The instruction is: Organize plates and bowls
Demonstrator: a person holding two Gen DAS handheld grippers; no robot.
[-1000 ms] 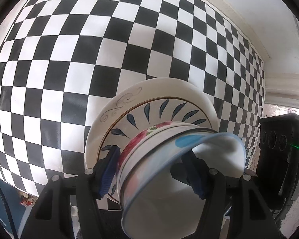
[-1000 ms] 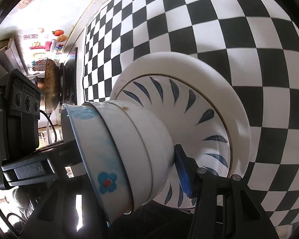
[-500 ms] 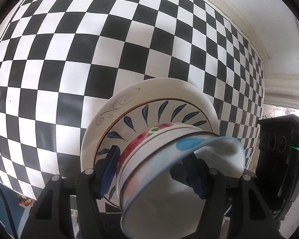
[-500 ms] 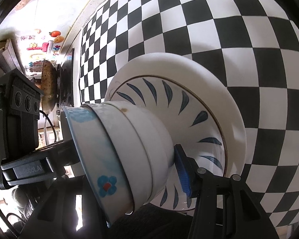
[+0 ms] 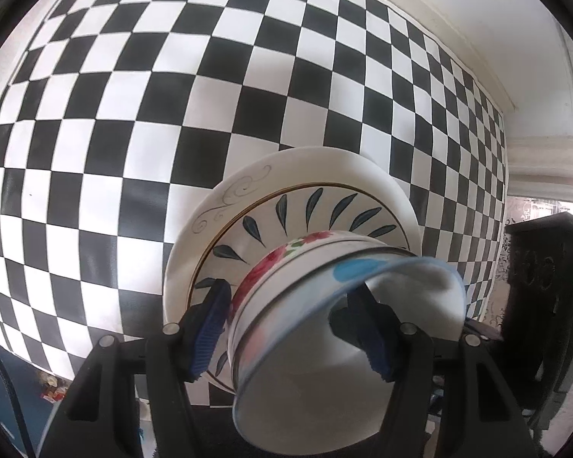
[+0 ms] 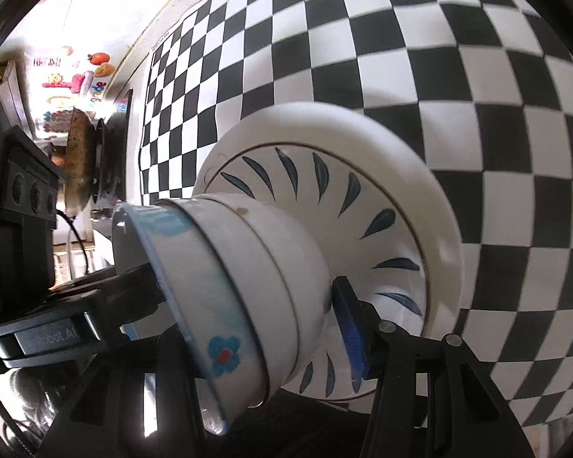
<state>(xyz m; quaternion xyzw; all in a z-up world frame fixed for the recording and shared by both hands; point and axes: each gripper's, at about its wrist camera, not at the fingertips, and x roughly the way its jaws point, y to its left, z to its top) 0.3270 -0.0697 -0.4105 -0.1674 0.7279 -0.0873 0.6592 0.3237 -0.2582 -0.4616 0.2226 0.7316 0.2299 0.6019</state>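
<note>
A stack of nested bowls [image 5: 309, 305] stands on stacked plates [image 5: 294, 206] with dark blue leaf marks, on a black-and-white checkered cloth. The top bowl has a light blue rim; the one under it has red flowers. My left gripper [image 5: 290, 324] is shut on the bowl stack's wall, one blue finger [image 5: 210, 324] outside, the other inside. My right gripper [image 6: 248, 324] holds the same bowl stack [image 6: 248, 267] from the other side; one blue finger [image 6: 349, 328] shows against the plates [image 6: 382, 198], the other is hidden behind the bowls.
The checkered cloth [image 5: 133, 114] covers the table, its front edge at the lower left. A black device [image 5: 546, 286] stands at the right, also in the right wrist view [image 6: 19, 191]. A white wall [image 5: 496, 19] runs behind. A pan [image 6: 76, 164] sits at the far left.
Both views have shifted slightly; the plates and bowls sit a little differently in frame. The grips on the bowl stack look unchanged.
</note>
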